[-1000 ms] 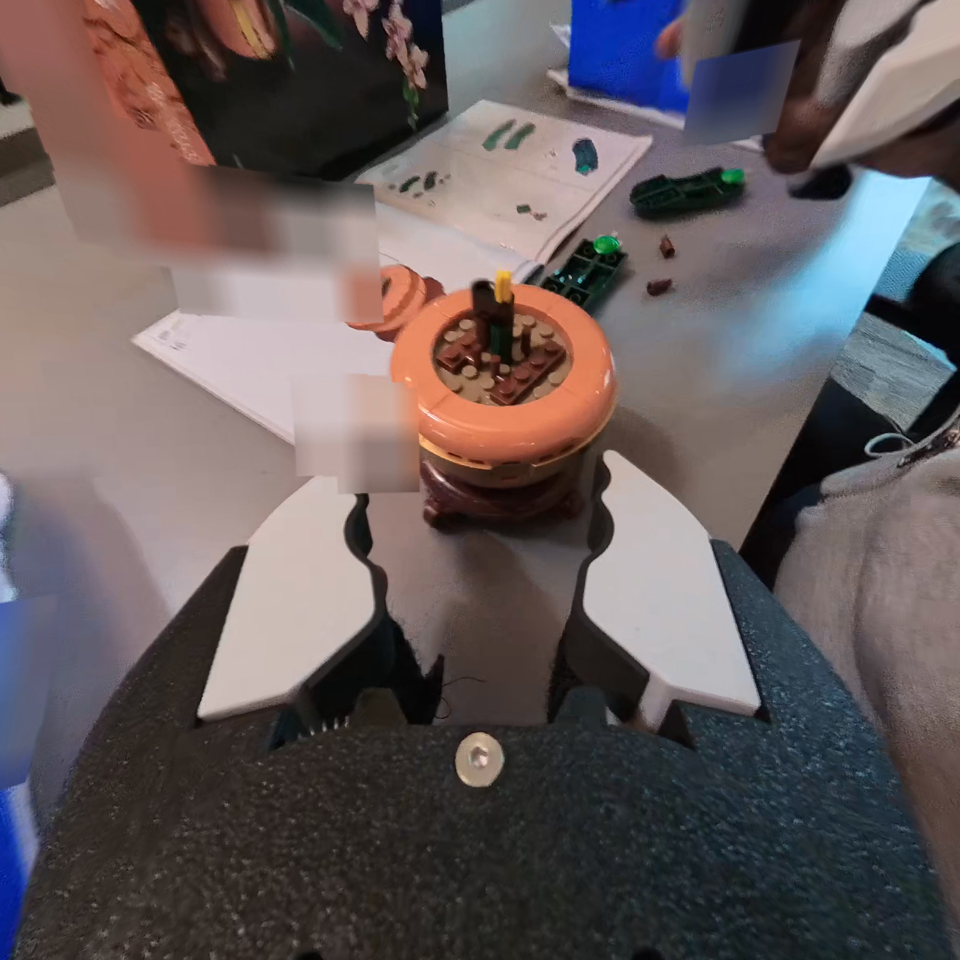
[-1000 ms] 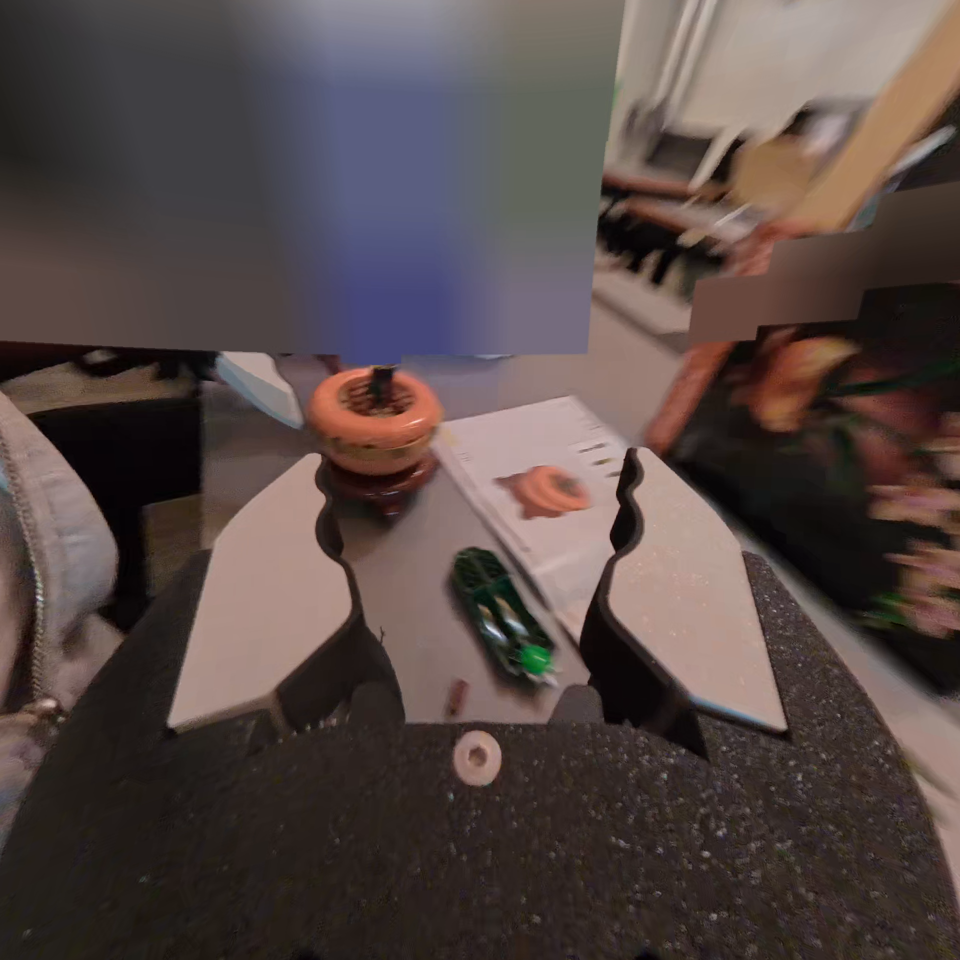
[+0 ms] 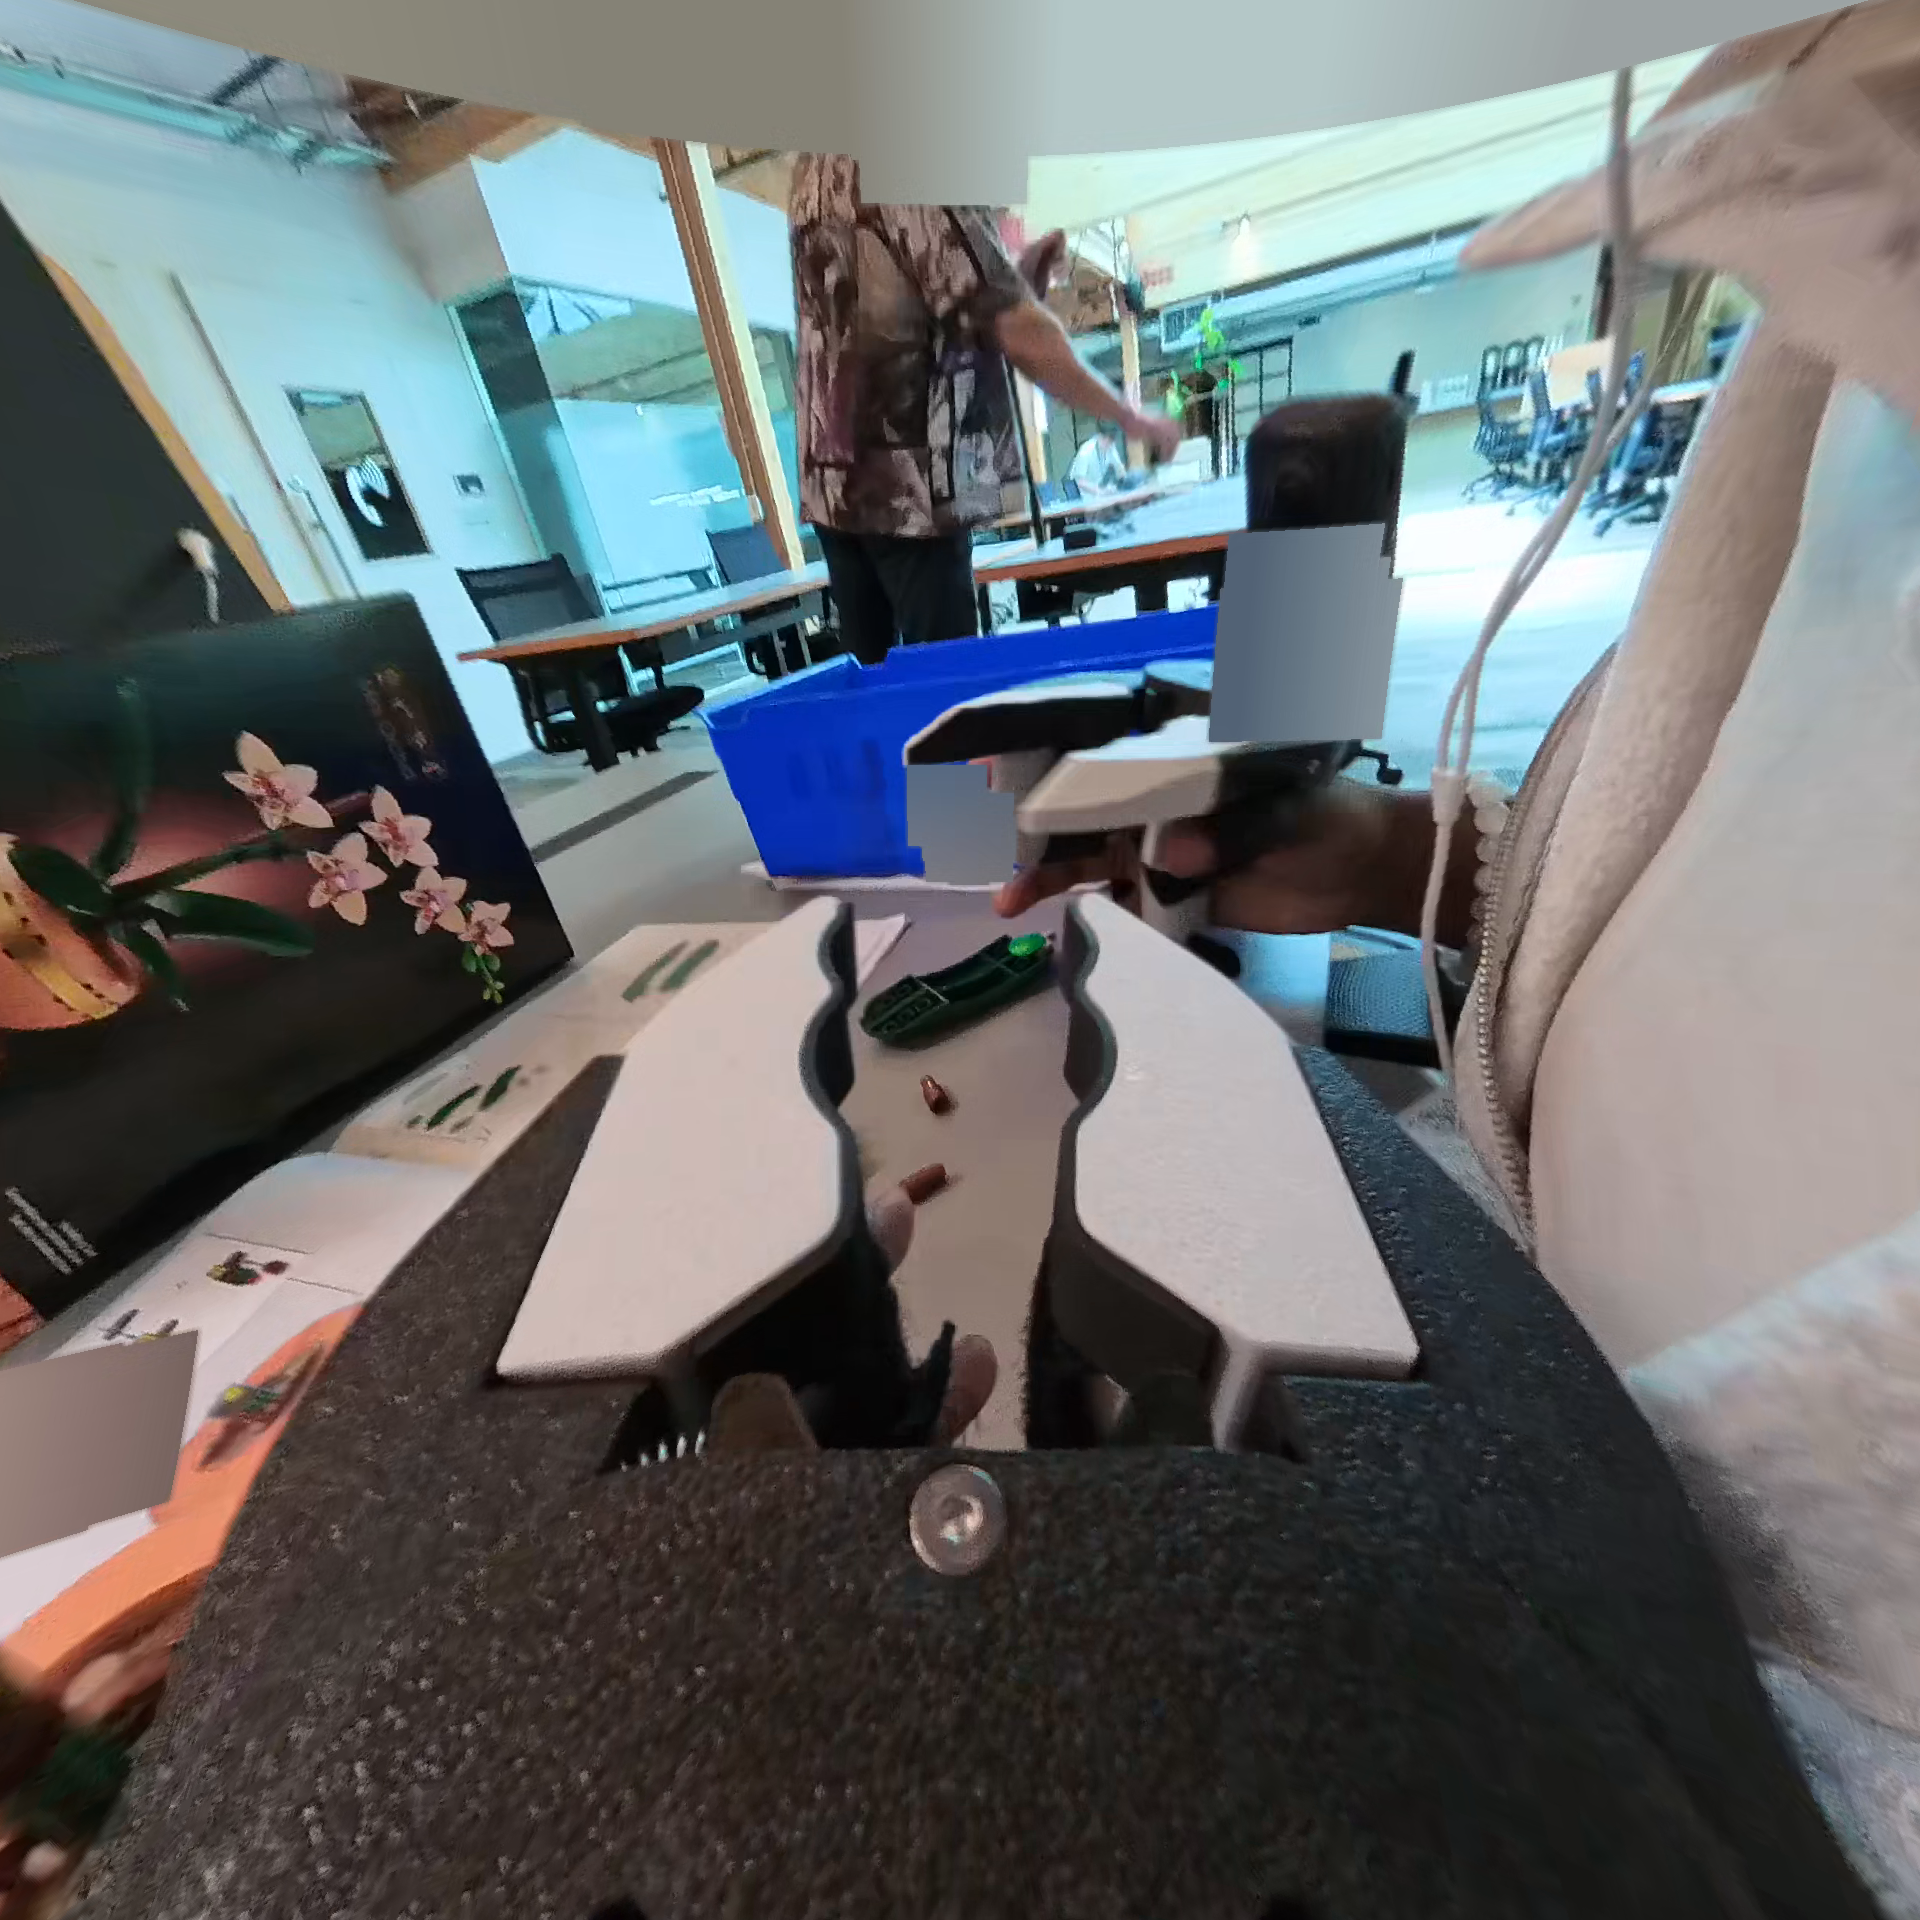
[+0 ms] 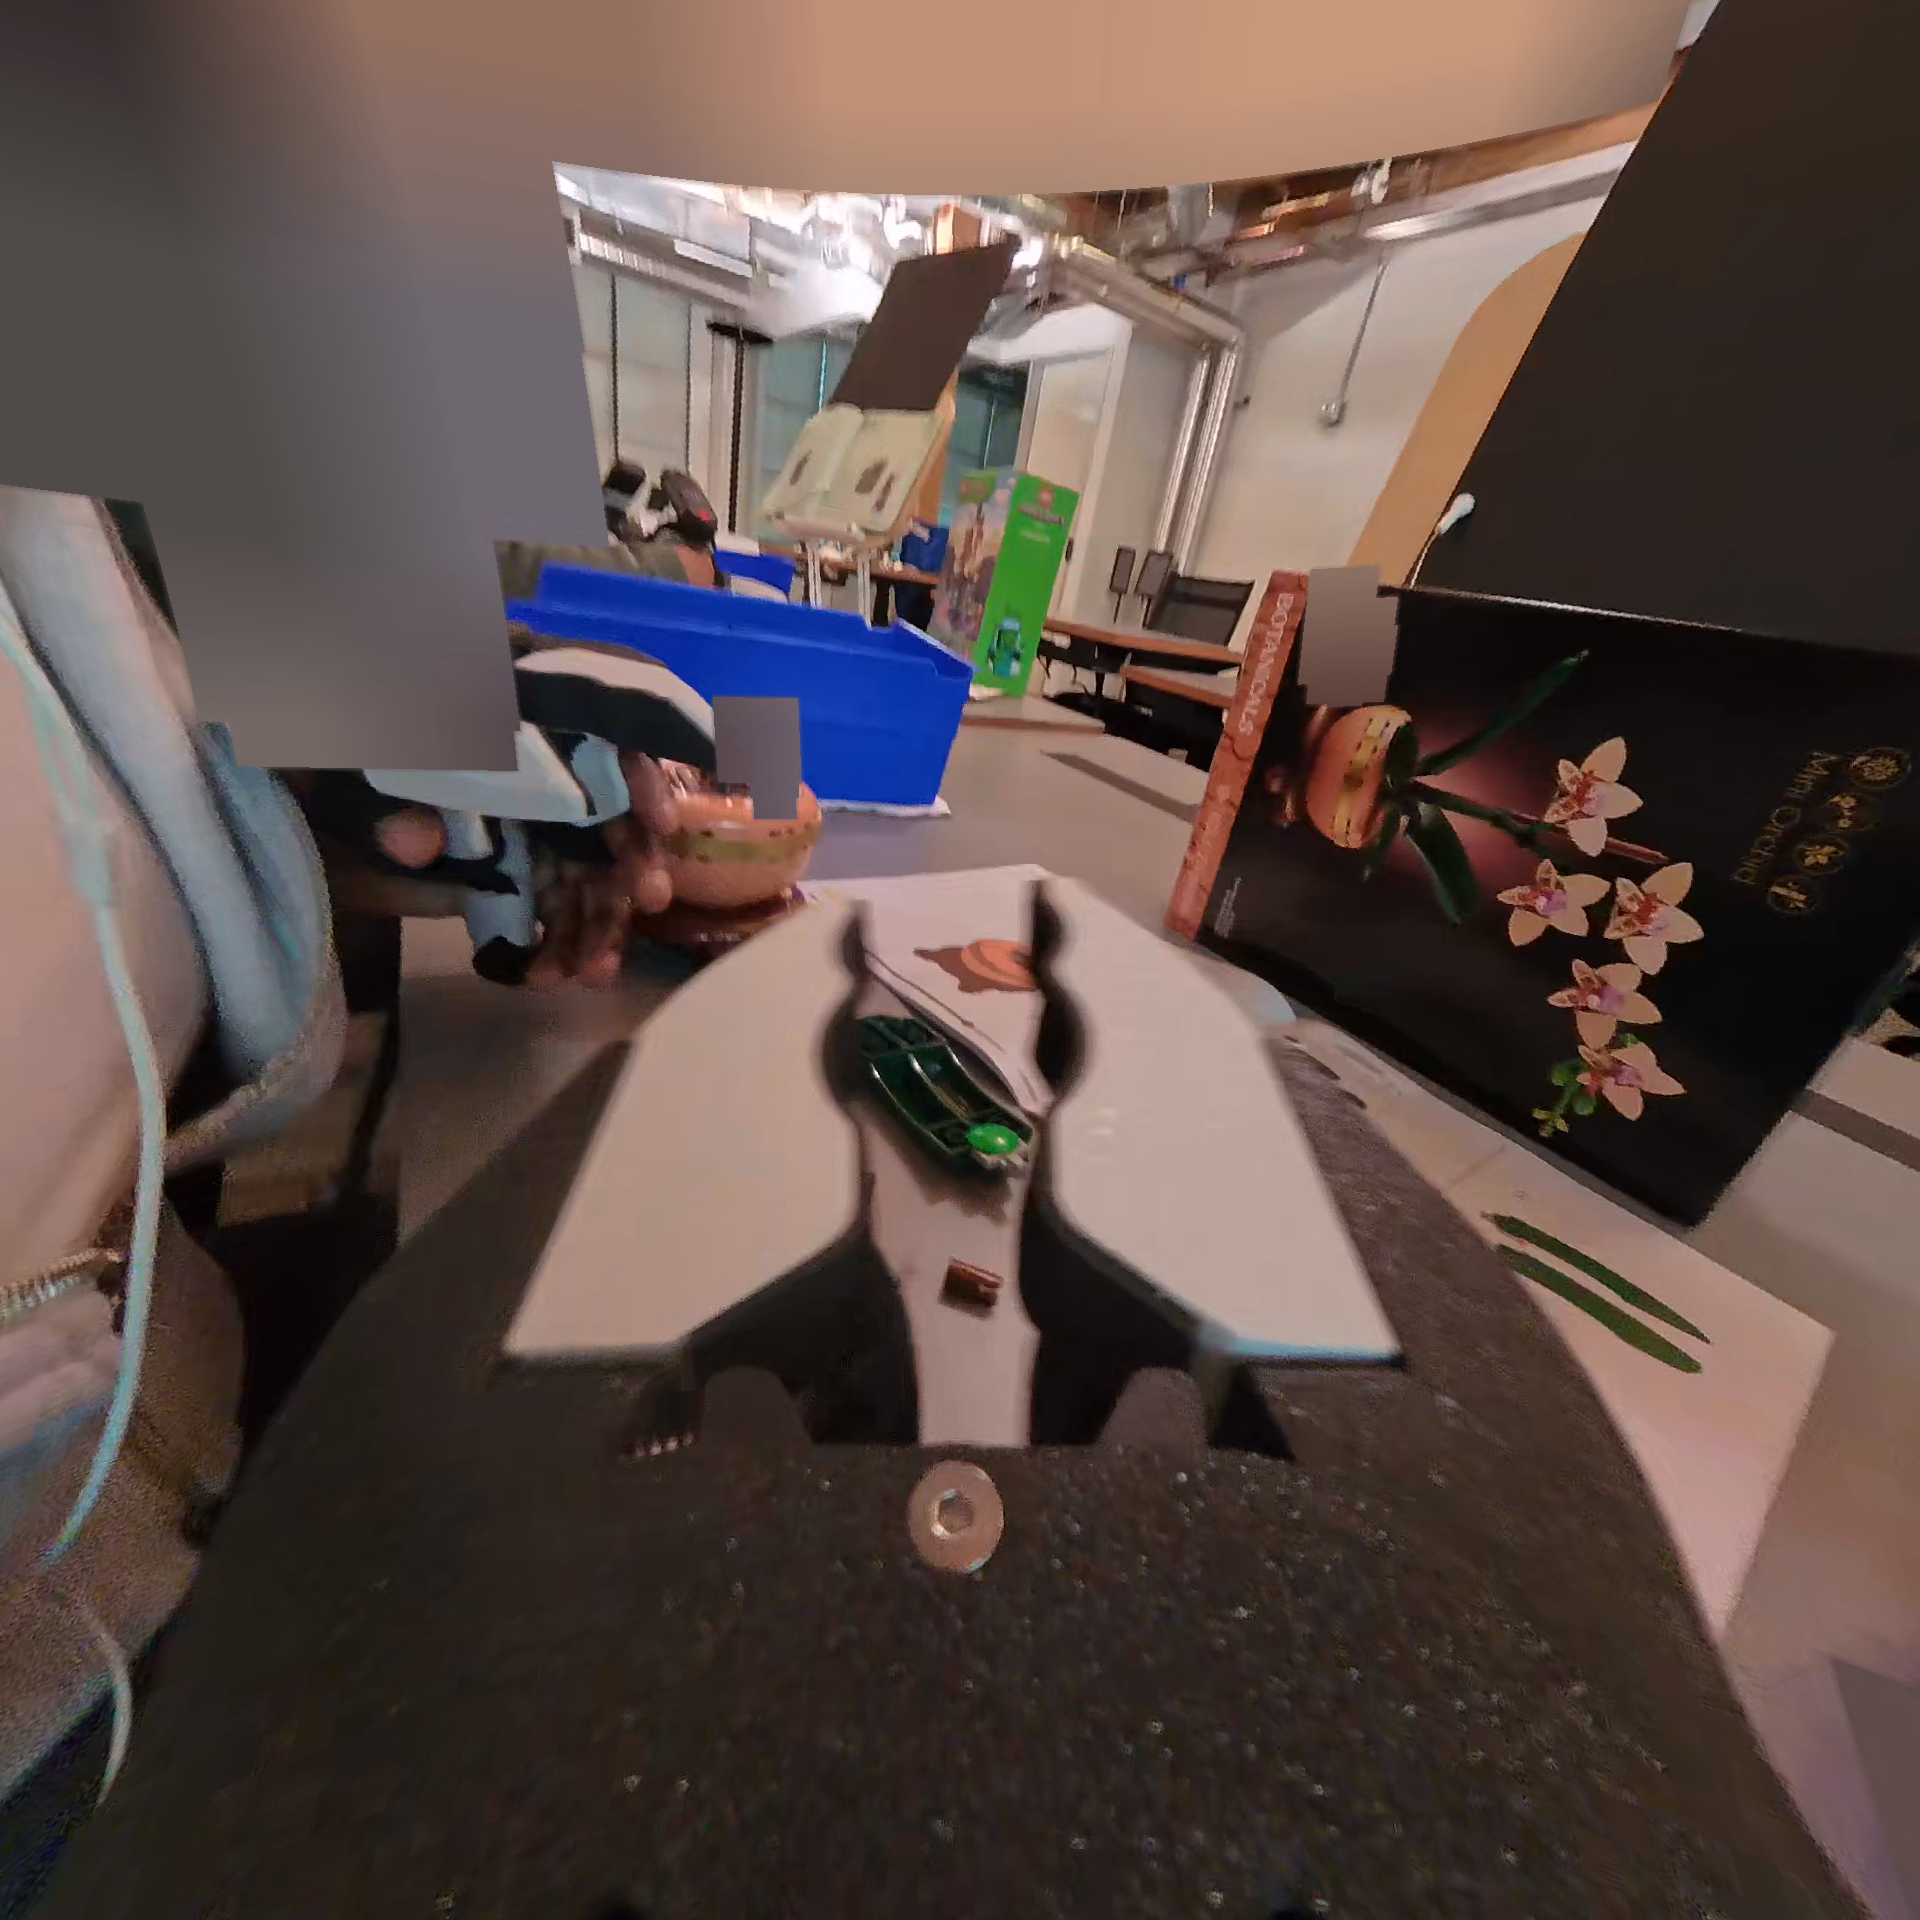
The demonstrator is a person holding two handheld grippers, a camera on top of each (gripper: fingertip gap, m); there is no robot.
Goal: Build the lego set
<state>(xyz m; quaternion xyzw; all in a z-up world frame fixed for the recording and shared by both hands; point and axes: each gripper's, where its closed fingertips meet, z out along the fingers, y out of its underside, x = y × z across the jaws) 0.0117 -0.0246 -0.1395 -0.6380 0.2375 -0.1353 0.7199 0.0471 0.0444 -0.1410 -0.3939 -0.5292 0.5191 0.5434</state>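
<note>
Blue bin point(image 4: 831, 675) behind orange lego pot point(image 4: 743, 862), contents hidden, pot half covered by a hand, left gripper point(image 3: 956, 935) and right gripper point(image 4: 948, 914) both spread, empty, green leaf piece point(image 4: 940, 1091) between the right one's fingers.

Light: bright, even daylight from the glass walls behind
Glare: pale sheen on the table point(image 3: 966, 1122)
Blur: right wrist view soft, motion-smeared at left edge
Distortion: strong wide-angle bending at edges
Shadows: faint, soft

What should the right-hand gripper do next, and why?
Probably ease down and close on the green leaf piece. The right gripper is open with that piece lying loose on the table between its fingers, and the pot beside it has no leaves showing.
</note>
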